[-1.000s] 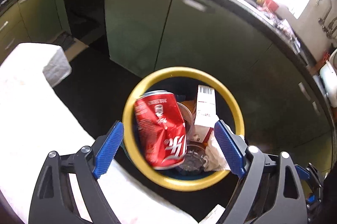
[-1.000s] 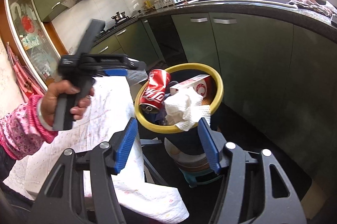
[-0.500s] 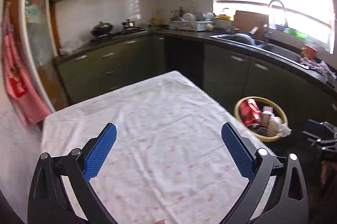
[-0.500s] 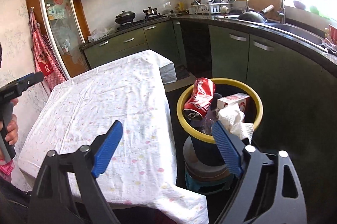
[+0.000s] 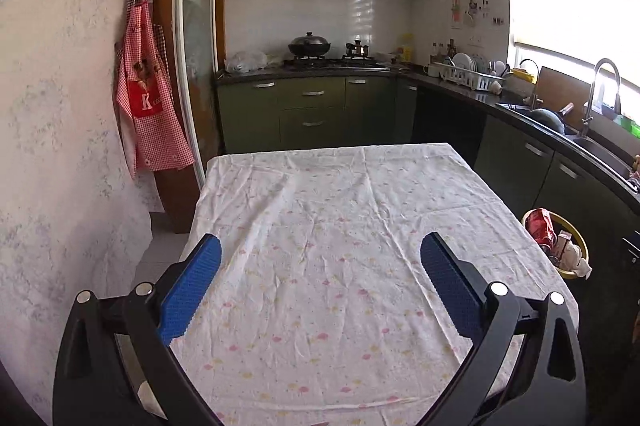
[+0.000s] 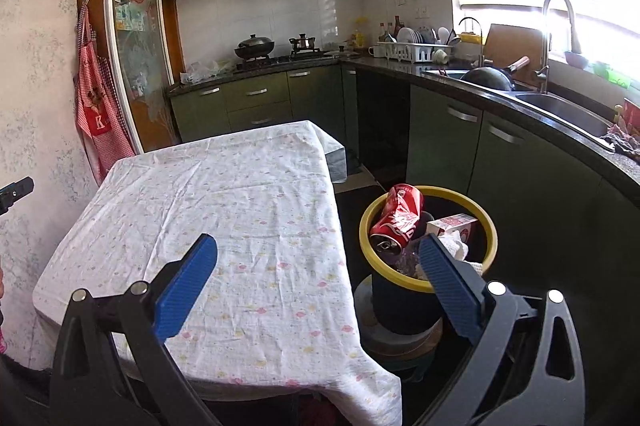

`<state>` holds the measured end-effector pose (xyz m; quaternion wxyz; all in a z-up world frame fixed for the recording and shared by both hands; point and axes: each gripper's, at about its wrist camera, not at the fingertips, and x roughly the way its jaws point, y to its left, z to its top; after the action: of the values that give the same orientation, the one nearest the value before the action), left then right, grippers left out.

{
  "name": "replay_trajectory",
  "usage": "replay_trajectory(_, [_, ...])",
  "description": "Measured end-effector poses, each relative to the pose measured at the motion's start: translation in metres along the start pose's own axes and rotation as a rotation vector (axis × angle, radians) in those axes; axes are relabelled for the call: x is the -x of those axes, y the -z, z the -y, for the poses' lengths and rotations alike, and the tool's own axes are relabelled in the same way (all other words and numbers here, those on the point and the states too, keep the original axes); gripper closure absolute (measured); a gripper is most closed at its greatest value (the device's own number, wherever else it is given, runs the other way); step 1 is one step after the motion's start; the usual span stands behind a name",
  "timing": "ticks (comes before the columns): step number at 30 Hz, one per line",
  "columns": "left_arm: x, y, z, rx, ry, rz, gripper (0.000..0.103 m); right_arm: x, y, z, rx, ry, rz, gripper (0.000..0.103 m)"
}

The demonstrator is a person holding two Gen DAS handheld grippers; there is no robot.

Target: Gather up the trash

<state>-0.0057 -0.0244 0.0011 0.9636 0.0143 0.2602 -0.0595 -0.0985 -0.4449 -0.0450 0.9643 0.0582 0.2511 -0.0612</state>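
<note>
Trash sits in the bin [image 6: 428, 226] beside the bench.
We see the can [image 6: 396, 218], carton [image 6: 452, 226] and tissue [image 6: 456, 248] inside, at three o'clock of the bench [image 6: 224, 209]; right claw [image 6: 318, 266], jaws just opened, and left claw [image 5: 320, 266] both gape, gripping nothing.

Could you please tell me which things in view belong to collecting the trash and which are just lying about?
Job:
bin
can
carton
tissue
table

Lying about:
apron
wok
dish rack
faucet
</note>
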Motion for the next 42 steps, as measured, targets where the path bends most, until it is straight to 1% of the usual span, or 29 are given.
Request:
replay_trajectory(3, [0.005, 0.004, 0.002, -0.001, 0.001, -0.006, 0.005, 0.000, 0.004, 0.000, 0.000, 0.026, -0.001, 0.007])
replay_trajectory(5, [0.010, 0.005, 0.007, -0.015, -0.006, 0.005, 0.005, -0.001, 0.006, 0.001, -0.005, 0.026, -0.008, 0.007])
replay_trajectory(9, [0.018, 0.005, 0.014, -0.024, 0.003, 0.016, 0.005, -0.001, 0.010, 0.003, -0.009, 0.035, -0.011, 0.007])
replay_trajectory(17, [0.025, 0.003, 0.021, -0.033, -0.005, 0.032, 0.005, -0.003, 0.010, 0.006, -0.019, 0.033, -0.010, 0.007])
replay_trajectory(42, [0.017, 0.001, 0.018, -0.032, 0.005, 0.018, 0.005, -0.006, 0.006, 0.001, -0.017, 0.028, -0.008, 0.007])
